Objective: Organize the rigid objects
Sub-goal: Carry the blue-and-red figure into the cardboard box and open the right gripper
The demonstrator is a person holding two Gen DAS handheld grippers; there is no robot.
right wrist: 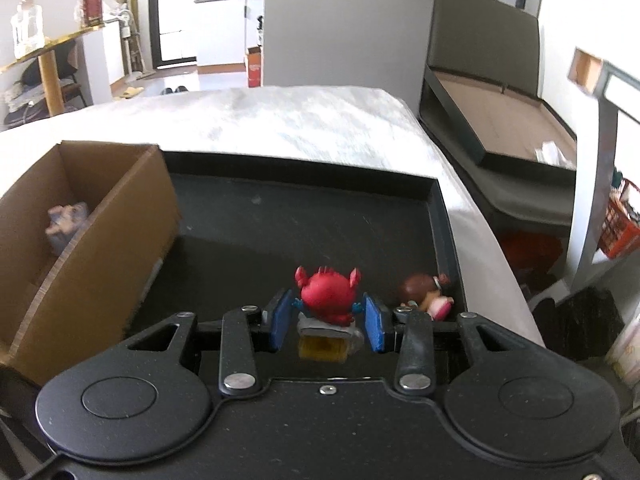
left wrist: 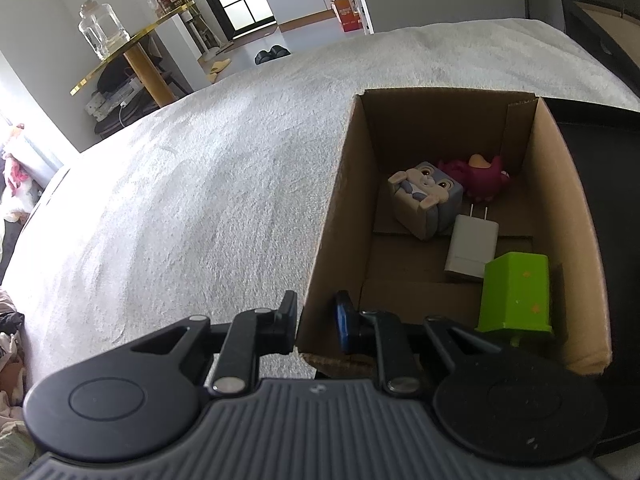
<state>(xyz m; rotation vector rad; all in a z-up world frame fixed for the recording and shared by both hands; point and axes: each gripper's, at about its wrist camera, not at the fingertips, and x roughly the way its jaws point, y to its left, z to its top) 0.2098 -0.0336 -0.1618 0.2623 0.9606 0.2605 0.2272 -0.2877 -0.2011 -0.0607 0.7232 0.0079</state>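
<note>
A cardboard box (left wrist: 344,200) stands on a white blanket and holds a grey bunny cube (left wrist: 426,196), a pink figure (left wrist: 480,178), a white charger (left wrist: 472,248) and a green block (left wrist: 516,292). My left gripper (left wrist: 316,322) is shut on the box's near left wall, one finger on each side. In the right wrist view a black tray (right wrist: 320,216) lies beside the box (right wrist: 100,240). My right gripper (right wrist: 326,320) is closed around a red crab figure (right wrist: 328,294) on a grey and yellow base, at the tray's near edge. A brown-haired doll (right wrist: 426,294) lies just to its right.
The white blanket (left wrist: 180,200) covers the surface to the left of and beyond the box. A gold shelf with a glass jar (left wrist: 100,32) stands beyond it. A dark bed frame (right wrist: 500,120) lies to the right of the tray.
</note>
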